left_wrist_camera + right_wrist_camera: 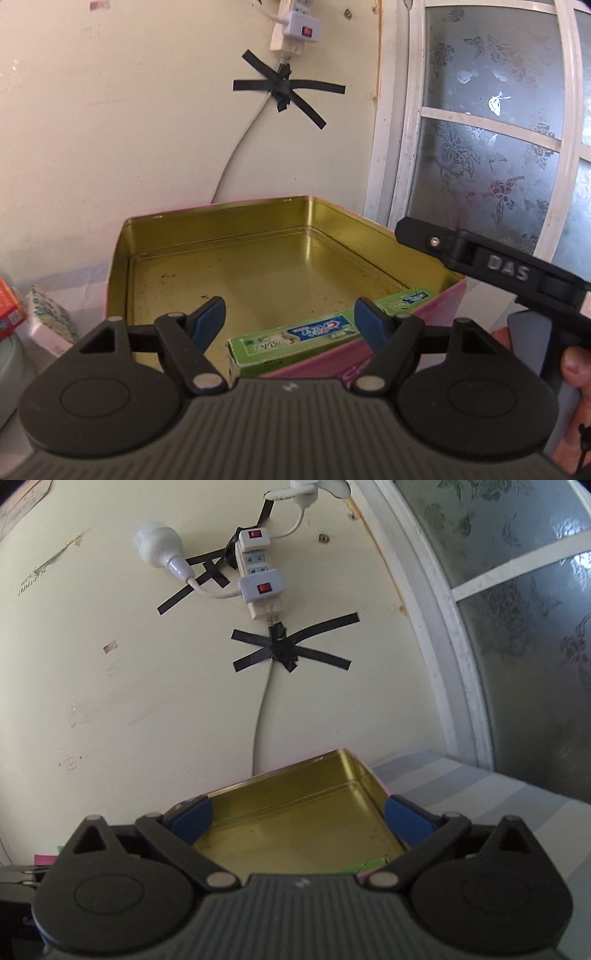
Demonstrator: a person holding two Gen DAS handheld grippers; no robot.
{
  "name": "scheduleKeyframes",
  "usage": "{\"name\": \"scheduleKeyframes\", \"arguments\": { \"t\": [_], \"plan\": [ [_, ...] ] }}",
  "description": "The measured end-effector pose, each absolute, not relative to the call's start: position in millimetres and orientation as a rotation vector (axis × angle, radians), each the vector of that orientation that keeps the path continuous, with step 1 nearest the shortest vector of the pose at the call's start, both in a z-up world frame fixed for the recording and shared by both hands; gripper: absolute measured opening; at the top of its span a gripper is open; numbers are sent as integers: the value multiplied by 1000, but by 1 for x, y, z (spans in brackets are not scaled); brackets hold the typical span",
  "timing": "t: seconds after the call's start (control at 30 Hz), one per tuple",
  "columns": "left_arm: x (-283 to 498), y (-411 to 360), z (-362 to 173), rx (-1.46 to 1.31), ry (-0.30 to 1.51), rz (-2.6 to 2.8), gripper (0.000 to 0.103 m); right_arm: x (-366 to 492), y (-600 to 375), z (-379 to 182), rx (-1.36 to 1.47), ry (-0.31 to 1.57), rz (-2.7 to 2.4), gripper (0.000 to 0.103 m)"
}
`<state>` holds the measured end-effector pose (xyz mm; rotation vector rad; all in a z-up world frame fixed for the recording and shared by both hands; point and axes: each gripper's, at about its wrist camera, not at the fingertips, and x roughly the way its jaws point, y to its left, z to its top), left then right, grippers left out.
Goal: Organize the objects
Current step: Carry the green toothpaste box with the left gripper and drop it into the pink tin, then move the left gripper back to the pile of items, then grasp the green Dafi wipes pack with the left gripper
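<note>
Behind everything was a cream wall with a taped-up cable. My left tongs sat half-spread and empty over the gold tin, toothpaste box lying against its near wall. My right tongs gaped wide, empty too.

Left tool and right tool: black linkage arms, blue fingertip pads, silver pivot pins, ribbed grey housings; raised "DAS" lettering marks one black arm.

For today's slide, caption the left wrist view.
Open left gripper above a gold-lined tin holding a green toothpaste box.
</note>
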<state>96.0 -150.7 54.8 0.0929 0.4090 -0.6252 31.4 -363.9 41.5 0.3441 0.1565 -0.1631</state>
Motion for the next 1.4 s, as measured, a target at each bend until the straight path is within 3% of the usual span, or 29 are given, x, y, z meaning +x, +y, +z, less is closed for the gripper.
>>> {"name": "scheduleKeyframes", "arguments": {
  "t": [0.03,0.13,0.2,0.47,0.67,0.9,1.0,1.1,1.4],
  "plan": [
    [93,-148,56,94,403,-616,78,31,-363,42,338,149,-171,102],
    [82,-128,61,89,385,-571,79,28,-360,42,314,136,-200,87],
    [73,-106,64,76,381,-527,79,27,-358,42,300,132,-209,71],
    [41,4,47,55,436,-289,79,27,-352,40,277,137,-212,47],
    [40,74,36,-51,499,-136,79,24,-352,37,339,144,-131,46],
    [47,122,49,-166,445,-58,82,16,-324,41,395,162,73,46],
    [55,140,50,-262,455,-72,80,14,-290,50,357,181,207,46],
    [66,149,49,-349,468,-137,69,23,-241,59,290,233,359,47],
    [89,152,34,-422,523,-215,74,102,-113,47,167,465,571,47]
  ]
}}
